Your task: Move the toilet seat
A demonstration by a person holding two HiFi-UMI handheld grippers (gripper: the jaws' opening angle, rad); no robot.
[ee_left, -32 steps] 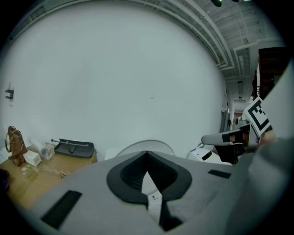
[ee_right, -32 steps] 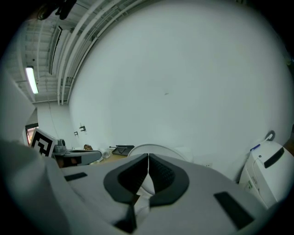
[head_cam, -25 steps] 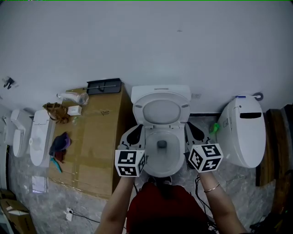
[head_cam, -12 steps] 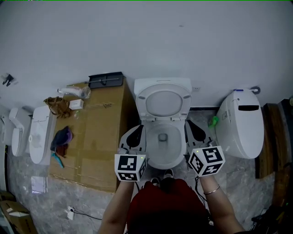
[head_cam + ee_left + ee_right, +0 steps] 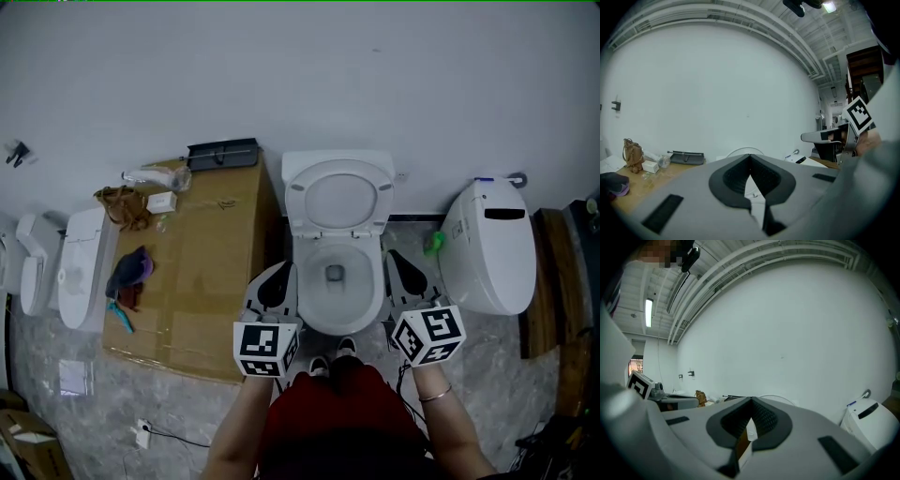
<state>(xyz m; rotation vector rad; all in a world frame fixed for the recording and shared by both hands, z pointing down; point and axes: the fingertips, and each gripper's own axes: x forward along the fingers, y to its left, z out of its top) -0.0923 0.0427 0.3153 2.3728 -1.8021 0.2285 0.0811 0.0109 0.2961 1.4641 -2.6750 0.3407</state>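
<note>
**Both pairs of fingers shut and empty; seat ahead, between them**

The fingers of your left gripper (image 5: 750,158) are pressed together with nothing between them, and the same goes for your right gripper (image 5: 751,403). The toilet seat (image 5: 339,197) lies ahead of both, inward from each pair of fingers. It looks raised and leaning back on the cistern, its long axis running away from you. Neither gripper touches it. The fingers flank the bowl (image 5: 337,324), one to each side, and both seem about equally near the seat, so either hand could lead.

Outward of your left fingers the cardboard counter (image 5: 206,281) stands just beside the bowl, leaving little room to swing. Outward of your right fingers there is a strip of floor (image 5: 487,356) before the second toilet (image 5: 489,258). To grip the seat's edge you would first have to open the fingers.
</note>
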